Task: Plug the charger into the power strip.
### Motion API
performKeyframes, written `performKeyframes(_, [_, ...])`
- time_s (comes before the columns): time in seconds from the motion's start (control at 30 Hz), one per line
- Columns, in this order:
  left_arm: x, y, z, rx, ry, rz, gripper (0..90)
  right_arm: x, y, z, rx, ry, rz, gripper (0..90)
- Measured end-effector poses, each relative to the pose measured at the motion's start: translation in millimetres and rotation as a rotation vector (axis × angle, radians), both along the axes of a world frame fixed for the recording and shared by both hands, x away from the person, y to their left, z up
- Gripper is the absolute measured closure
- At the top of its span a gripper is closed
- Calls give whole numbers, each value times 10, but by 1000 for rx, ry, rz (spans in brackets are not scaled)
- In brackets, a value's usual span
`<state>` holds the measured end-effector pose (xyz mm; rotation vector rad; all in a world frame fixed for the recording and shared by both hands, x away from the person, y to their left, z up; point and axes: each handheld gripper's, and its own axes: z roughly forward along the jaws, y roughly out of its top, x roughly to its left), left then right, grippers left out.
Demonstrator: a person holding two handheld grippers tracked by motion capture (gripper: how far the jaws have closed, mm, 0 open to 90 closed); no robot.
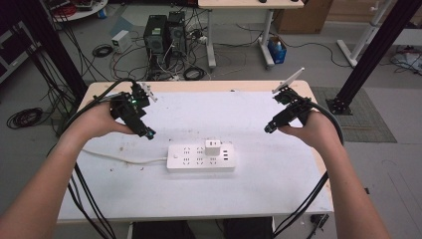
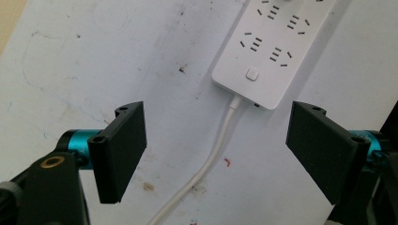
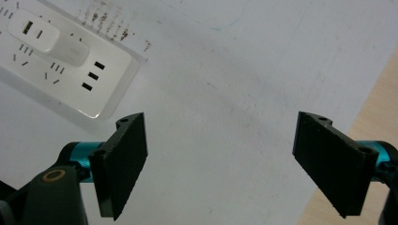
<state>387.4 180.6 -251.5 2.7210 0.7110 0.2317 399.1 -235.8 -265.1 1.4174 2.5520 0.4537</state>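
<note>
The white charger plug (image 1: 213,147) sits seated upright in the power strip (image 1: 199,164), mid-table between the wide-open, empty left gripper (image 1: 148,132) and right gripper (image 1: 268,129). Light, rigid, smooth plastic, probably slippery: best pinched across its flat sides.

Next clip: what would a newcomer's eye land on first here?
The white power strip at the middle of the table, with a white charger plugged into it. Then the left gripper and right gripper, open, off to either side.
</note>
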Motion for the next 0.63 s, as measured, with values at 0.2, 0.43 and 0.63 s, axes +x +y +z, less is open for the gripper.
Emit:
performKeyframes(0.2, [-8,-22,-5,7,0,1,207,2,-3,-10,14,3,19,177])
performKeyframes(0.43, [-8,-47,1,6,2,-6,207,-26,-22,3,21,-15,19,178])
performKeyframes(0.63, [-8,-77,15,-5,-6,-1,207,-47,-47,4,31,-15,14,178])
